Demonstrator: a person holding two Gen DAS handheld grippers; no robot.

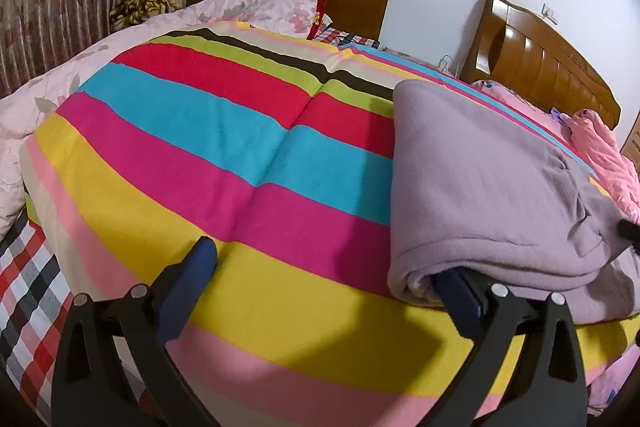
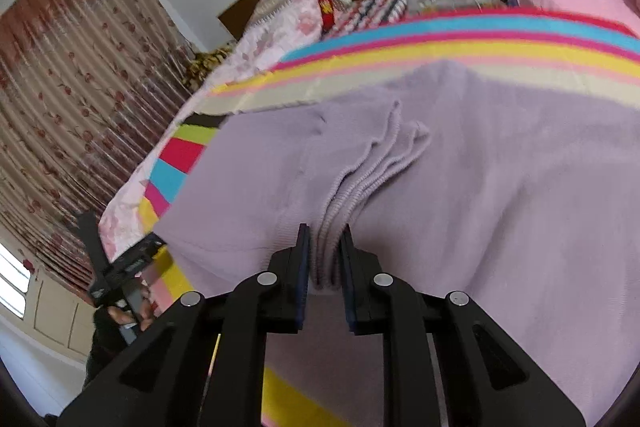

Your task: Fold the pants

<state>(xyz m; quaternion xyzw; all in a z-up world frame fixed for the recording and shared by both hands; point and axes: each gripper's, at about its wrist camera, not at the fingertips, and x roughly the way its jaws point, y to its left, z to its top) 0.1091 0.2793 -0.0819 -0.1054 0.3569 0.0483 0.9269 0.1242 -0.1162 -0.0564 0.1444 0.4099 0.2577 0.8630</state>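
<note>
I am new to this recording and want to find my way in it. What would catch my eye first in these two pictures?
First, the striped blanket with bright red, blue, pink and yellow bands, spread over the bed. Next, the lilac pants, folded in layers on its right side. The right hand-held gripper pinches their ribbed cuffs, while the left hand-held gripper stands wide open, one finger under the folded edge.
</note>
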